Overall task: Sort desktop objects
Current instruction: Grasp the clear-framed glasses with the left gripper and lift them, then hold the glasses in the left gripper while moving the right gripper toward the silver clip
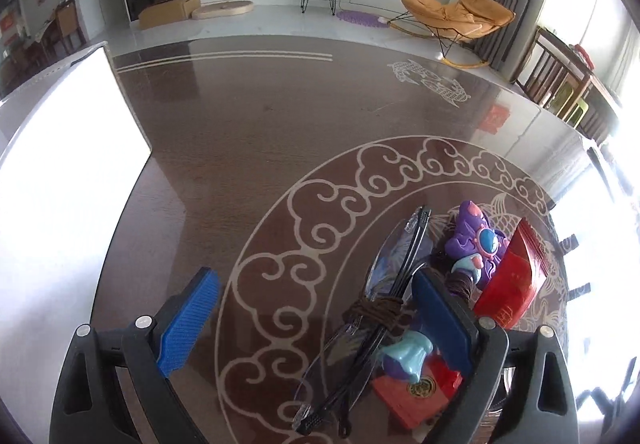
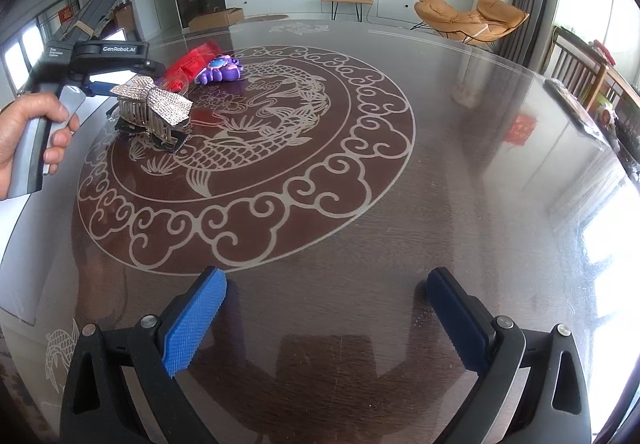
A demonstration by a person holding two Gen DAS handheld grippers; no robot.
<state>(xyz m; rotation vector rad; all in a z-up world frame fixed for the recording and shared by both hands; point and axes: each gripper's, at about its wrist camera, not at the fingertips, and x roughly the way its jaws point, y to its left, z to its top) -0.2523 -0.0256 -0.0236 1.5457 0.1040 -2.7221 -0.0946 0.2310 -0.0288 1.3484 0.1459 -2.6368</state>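
Note:
My left gripper (image 1: 316, 320) is open low over the glass table. Folded glasses (image 1: 396, 256) with a brown cord wrapped round them lie just inside its right finger (image 1: 444, 324). A purple toy (image 1: 476, 240) and a red packet (image 1: 516, 276) lie beyond that finger. My right gripper (image 2: 326, 318) is open and empty over bare table. In the right wrist view the left gripper body (image 2: 80, 60) is at far left, with a rhinestone bow hair claw (image 2: 154, 110) beside it, and the purple toy (image 2: 222, 70) and red packet (image 2: 192, 62) behind.
The dark glass table (image 2: 400, 184) bears a round koi pattern. A white sheet (image 1: 60, 184) covers its left side in the left wrist view. A wooden chair (image 2: 576, 72) stands at the table's right edge.

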